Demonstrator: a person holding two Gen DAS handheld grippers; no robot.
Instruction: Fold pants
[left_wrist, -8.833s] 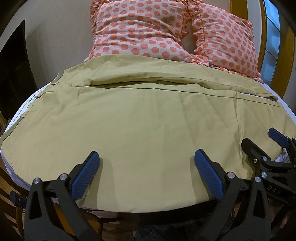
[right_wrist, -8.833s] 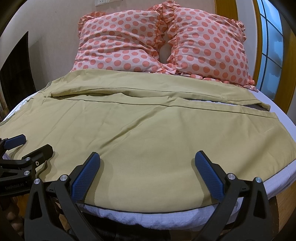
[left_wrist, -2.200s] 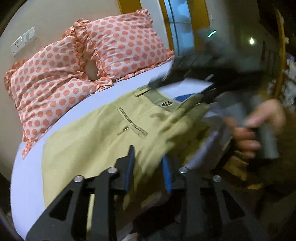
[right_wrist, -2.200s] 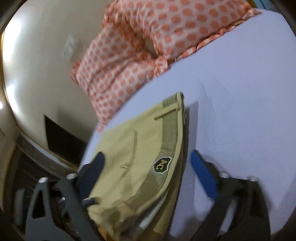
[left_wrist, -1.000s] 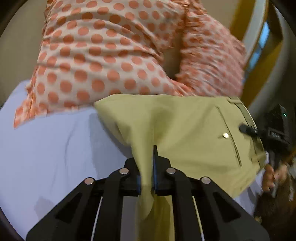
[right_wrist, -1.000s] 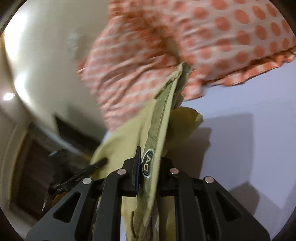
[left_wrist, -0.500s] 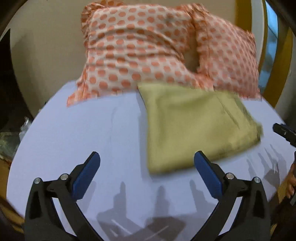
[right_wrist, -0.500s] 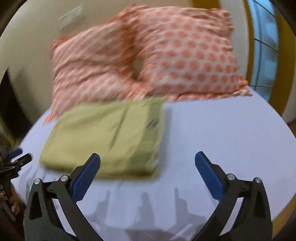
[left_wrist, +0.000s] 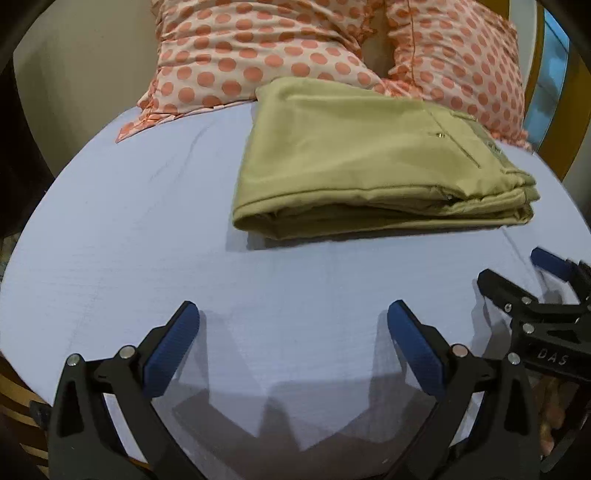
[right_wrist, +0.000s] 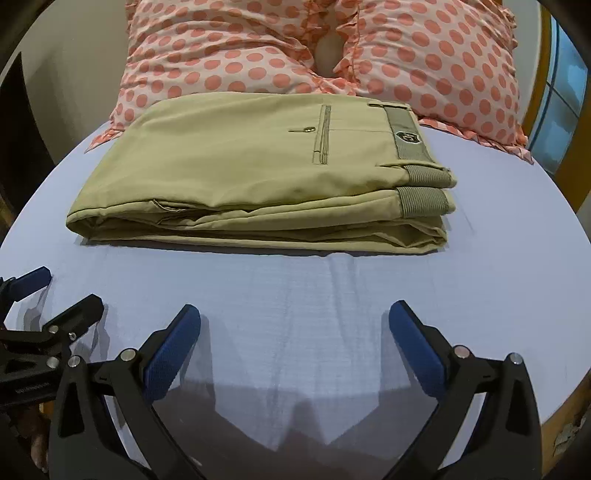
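Note:
The khaki pants (left_wrist: 369, 158) lie folded in a compact stack on the lilac bed sheet (left_wrist: 129, 229), their far edge against the pillows. In the right wrist view the pants (right_wrist: 258, 170) show a back pocket and the ribbed waistband with a badge on the right. My left gripper (left_wrist: 293, 328) is open and empty, well short of the stack's near edge. My right gripper (right_wrist: 294, 328) is open and empty too, in front of the stack. Each gripper shows at the edge of the other's view: the right one (left_wrist: 517, 273), the left one (right_wrist: 62, 291).
Two pink pillows with orange dots (right_wrist: 317, 44) lean against the wall behind the pants. A window with a yellow frame (right_wrist: 561, 92) is at the right. Dark furniture (left_wrist: 14, 147) stands at the left. The bed's near edge is just below the grippers.
A second ago both grippers were shut on the pants and carrying them. They let go, opened, and drew back toward the near edge; the folded stack now lies still.

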